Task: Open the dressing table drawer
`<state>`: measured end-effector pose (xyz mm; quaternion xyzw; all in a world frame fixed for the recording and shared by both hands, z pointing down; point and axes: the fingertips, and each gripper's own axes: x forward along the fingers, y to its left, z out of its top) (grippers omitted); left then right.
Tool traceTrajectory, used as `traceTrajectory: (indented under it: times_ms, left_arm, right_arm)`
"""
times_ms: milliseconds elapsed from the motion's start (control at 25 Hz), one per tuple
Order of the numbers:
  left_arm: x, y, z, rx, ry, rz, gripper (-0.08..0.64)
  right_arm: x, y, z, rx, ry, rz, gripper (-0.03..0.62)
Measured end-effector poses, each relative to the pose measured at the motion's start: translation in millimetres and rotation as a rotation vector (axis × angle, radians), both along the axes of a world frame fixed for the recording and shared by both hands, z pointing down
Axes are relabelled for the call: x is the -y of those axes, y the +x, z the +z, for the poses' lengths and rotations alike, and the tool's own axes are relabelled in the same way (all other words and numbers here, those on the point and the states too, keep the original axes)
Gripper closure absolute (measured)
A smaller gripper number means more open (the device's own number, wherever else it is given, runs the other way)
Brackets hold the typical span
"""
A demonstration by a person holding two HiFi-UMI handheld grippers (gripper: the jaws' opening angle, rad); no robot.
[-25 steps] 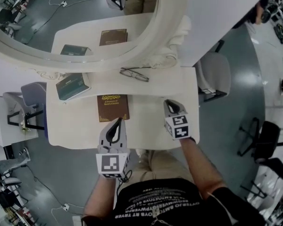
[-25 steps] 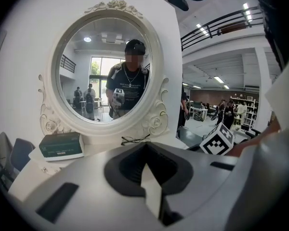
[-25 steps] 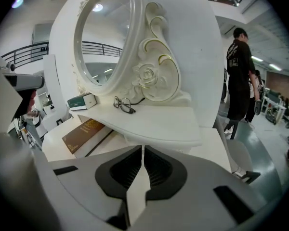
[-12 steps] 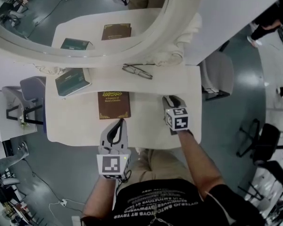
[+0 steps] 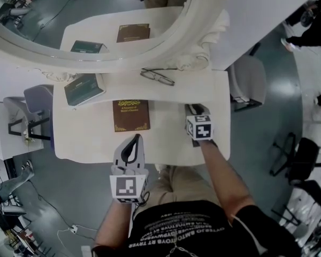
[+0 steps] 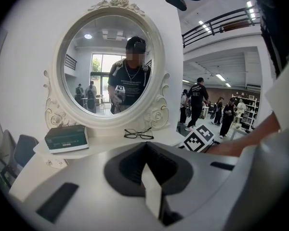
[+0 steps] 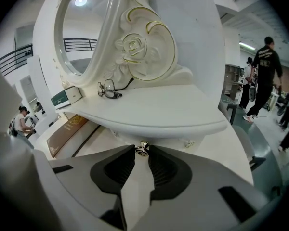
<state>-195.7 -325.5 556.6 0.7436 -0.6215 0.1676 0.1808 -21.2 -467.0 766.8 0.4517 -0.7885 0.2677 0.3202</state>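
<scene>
Standing at the white dressing table (image 5: pixel 168 130), the person holds one gripper in each hand above its top. The right gripper (image 5: pixel 195 109) points down at the front of the raised shelf (image 7: pixel 183 112) below the oval mirror (image 5: pixel 96 33). In the right gripper view its jaws are closing on the small metal drawer knob (image 7: pixel 142 148), which sits between the two tips with both tips against it. The drawer (image 7: pixel 156 137) itself lies tucked under the shelf lip, in shadow, on the right side of the table; whether it has begun to slide out cannot be told. The left gripper (image 5: pixel 134 139) hangs over the table's near edge, well apart from the right one, jaws together with nothing between them. A brown book (image 5: pixel 131 115) lies flat at mid-table, a green book (image 5: pixel 84 89) rests on the shelf at left, and a pair of glasses (image 5: pixel 157 76) lies on the shelf near the mirror frame.
</scene>
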Motion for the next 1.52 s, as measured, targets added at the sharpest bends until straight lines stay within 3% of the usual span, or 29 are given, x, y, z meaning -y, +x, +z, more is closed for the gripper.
traceTrajectory:
  times_ms: [1200, 1520]
  left_arm:
    - [-34.9, -8.2, -26.7, 0.024, 0.058, 0.054, 0.558]
    - [-40.8, -14.7, -32.2, 0.041, 0.071, 0.065, 0.558]
  right_arm:
    - [-60.9, 14.0, 9.0, -0.033, -0.017, 0.010, 0.508]
    - [-76.1, 5.6, 5.3, 0.004, -0.033, 0.005, 0.508]
